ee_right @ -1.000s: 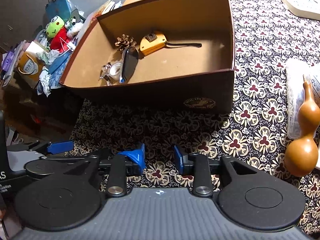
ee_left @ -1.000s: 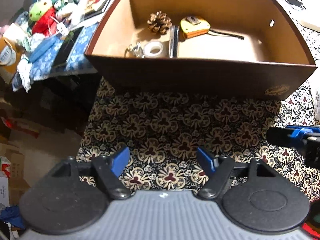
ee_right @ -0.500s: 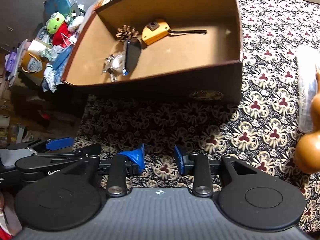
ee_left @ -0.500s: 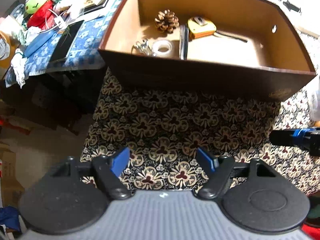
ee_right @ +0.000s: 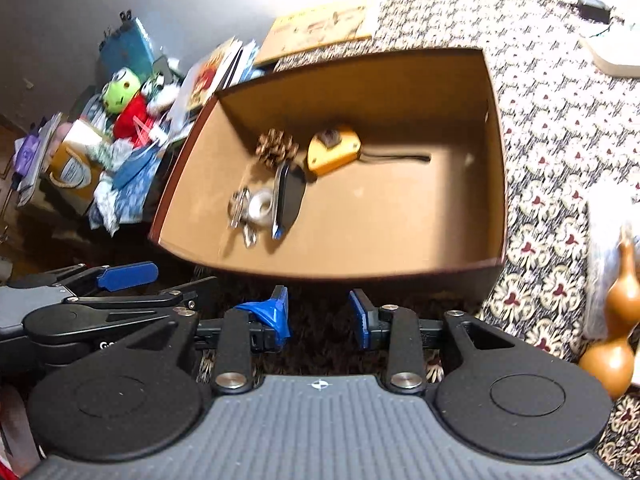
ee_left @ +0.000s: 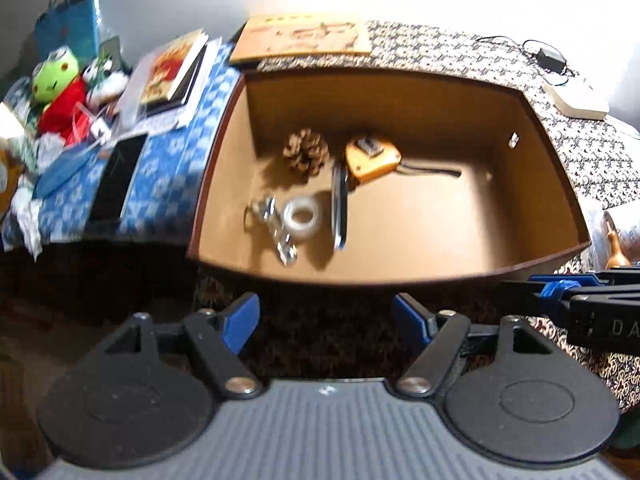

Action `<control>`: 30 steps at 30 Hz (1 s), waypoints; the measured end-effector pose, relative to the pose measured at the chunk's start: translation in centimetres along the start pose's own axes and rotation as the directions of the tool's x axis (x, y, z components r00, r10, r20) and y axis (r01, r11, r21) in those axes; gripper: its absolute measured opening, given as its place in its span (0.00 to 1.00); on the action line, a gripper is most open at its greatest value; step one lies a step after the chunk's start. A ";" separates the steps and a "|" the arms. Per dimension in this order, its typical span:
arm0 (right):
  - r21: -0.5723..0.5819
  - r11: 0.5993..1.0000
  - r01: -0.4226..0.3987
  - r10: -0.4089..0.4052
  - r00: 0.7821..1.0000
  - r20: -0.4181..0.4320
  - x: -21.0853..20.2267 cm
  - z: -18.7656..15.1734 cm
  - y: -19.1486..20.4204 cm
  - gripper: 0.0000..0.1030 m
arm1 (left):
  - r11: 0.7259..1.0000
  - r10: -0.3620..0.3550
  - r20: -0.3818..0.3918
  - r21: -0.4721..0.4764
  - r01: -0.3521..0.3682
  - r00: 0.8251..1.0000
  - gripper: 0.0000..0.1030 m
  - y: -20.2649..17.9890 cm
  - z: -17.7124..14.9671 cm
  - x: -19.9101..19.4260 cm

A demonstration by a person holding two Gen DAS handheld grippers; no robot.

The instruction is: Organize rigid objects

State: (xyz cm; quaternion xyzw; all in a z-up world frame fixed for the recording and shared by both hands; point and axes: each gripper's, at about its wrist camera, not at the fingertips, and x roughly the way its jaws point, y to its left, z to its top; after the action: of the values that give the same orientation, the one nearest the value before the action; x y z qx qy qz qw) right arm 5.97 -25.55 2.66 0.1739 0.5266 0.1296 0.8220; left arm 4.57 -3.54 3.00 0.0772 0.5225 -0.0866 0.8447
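A brown cardboard box (ee_left: 400, 276) (ee_right: 498, 184) stands on the patterned cloth. Inside lie a pine cone (ee_left: 306, 152) (ee_right: 276, 146), a yellow tape measure (ee_left: 372, 158) (ee_right: 332, 150), a clear tape roll (ee_left: 301, 218) (ee_right: 260, 206), a dark flat case on its edge (ee_left: 339, 204) (ee_right: 288, 196) and a metal key bunch (ee_left: 272, 224) (ee_right: 240, 208). My left gripper (ee_left: 326, 318) is open and empty, just short of the box's near wall. My right gripper (ee_right: 318, 312) is open and empty too, beside the left one.
A tan gourd (ee_right: 616, 340) and a plastic bag (ee_right: 604, 264) lie right of the box. Left of the box, a blue-clothed side table (ee_left: 160, 184) carries books, a phone and plush toys (ee_left: 60, 92). A flat cardboard sheet (ee_left: 304, 38) lies behind the box.
Both grippers have risen and tilted toward the box, so its floor and contents now show from above. Fingers stay open; nothing was picked up.
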 end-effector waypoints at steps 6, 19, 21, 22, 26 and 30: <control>0.030 0.998 0.051 -0.053 0.997 0.058 0.0 1.0 0.0 0.17 | 0.998 0.014 0.040 0.061 -0.017 0.999 0.74 -0.7 1.8 0.1; 0.061 0.987 0.146 -0.153 0.980 0.130 1.8 1.6 0.4 0.17 | 0.987 0.079 0.119 0.129 -0.094 0.990 0.82 -0.9 3.8 1.8; 0.058 0.986 0.158 -0.165 0.976 0.143 2.0 1.7 0.5 0.17 | 0.985 0.091 0.131 0.132 -0.108 0.987 0.82 -1.0 4.0 2.1; 0.057 0.985 0.163 -0.170 0.974 0.149 2.1 1.8 0.5 0.18 | 0.985 0.091 0.134 0.131 -0.108 0.987 0.82 -1.0 4.1 2.2; 0.062 0.980 0.189 -0.198 0.962 0.191 2.4 2.1 0.4 0.18 | 0.989 0.074 0.139 0.114 -0.090 0.988 0.82 -0.8 4.5 2.8; 0.064 0.976 0.209 -0.219 0.947 0.236 2.7 2.3 0.3 0.18 | 0.991 0.074 0.132 0.101 -0.087 0.988 0.82 -0.7 4.8 3.6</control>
State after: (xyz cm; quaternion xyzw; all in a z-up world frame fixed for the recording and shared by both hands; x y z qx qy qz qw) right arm 9.19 -24.60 1.48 0.1460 0.4406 0.0074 0.8857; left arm 10.21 -5.53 1.90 0.1377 0.4582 -0.0850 0.8740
